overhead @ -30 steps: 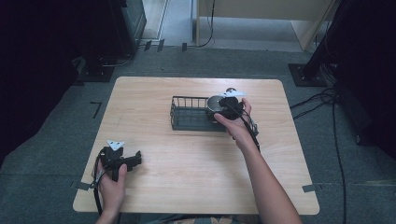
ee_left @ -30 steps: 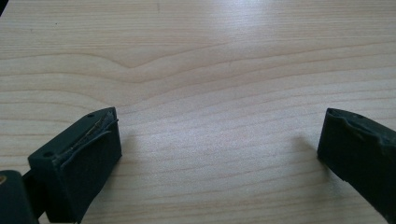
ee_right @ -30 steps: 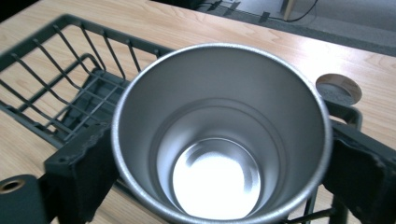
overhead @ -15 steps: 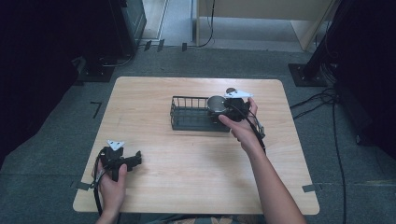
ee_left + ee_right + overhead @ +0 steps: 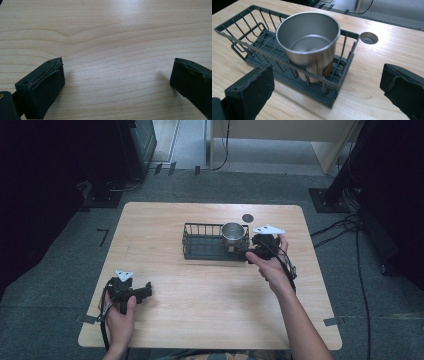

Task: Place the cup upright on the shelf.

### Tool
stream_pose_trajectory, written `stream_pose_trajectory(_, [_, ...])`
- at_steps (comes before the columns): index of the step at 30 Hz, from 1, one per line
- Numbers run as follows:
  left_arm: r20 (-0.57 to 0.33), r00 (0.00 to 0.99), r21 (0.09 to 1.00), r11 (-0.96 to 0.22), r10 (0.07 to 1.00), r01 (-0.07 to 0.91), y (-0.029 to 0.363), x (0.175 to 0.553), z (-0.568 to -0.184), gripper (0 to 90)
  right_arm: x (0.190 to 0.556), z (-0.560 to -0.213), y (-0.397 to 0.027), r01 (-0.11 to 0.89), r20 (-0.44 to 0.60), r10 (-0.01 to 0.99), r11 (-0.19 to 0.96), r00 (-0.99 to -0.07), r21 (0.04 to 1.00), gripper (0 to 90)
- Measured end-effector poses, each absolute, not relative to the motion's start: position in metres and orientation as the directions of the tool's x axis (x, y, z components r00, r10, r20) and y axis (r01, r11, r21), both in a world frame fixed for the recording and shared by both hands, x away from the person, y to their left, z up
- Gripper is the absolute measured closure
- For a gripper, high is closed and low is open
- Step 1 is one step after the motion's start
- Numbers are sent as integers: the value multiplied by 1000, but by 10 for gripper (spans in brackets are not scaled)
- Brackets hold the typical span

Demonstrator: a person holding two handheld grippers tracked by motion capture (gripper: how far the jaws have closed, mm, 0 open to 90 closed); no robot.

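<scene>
Grey carpet surrounds the pale wooden tabletop [image 5: 210, 320], with dark stands and cables at its edges. We see our right gripper [image 5: 327, 92] with its fingers [image 5: 249, 92] spread wide apart and holding nothing; between them, a little beyond the tips, stands the near end of a dark wire basket [image 5: 244, 37]. A steel cup [image 5: 308, 42] sits upright inside that end of the basket, leaning slightly, its rim rising above the wire wall. The cup is apart from both fingers, not touched by either. In the high view the right gripper [image 5: 256, 251] sits just beside the basket's [image 5: 200, 251] right end, where the cup [image 5: 233, 232] stands, and our right hand [image 5: 274, 267] grips it from behind. A round hole [image 5: 368, 38] in the tabletop lies just past the basket. Our left gripper [image 5: 117, 82] has its fingers [image 5: 45, 87] likewise wide apart over bare wood, with nothing between them. From above, it [image 5: 145, 292] rests near the tabletop's front left corner, held by our left hand [image 5: 120, 312], well apart from the basket.
</scene>
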State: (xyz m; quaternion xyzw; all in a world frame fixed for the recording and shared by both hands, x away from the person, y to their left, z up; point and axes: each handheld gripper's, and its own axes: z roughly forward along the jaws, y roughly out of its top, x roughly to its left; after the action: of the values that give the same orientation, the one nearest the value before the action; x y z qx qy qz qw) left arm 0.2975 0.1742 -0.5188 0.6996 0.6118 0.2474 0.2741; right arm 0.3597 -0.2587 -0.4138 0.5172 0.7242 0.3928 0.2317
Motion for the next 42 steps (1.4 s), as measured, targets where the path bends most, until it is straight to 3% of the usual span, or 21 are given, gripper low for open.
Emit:
stream_pose_trajectory(27, [12,130,685,-103,991,721,174,297,-519,0,288,-421,-305,561,53,937,161,-346,812,0])
stream_pose_trajectory(42, [12,130,685,-103,991,721,174,297,-519,0,260,-448,-343,603,85,962,93,-260,792,0])
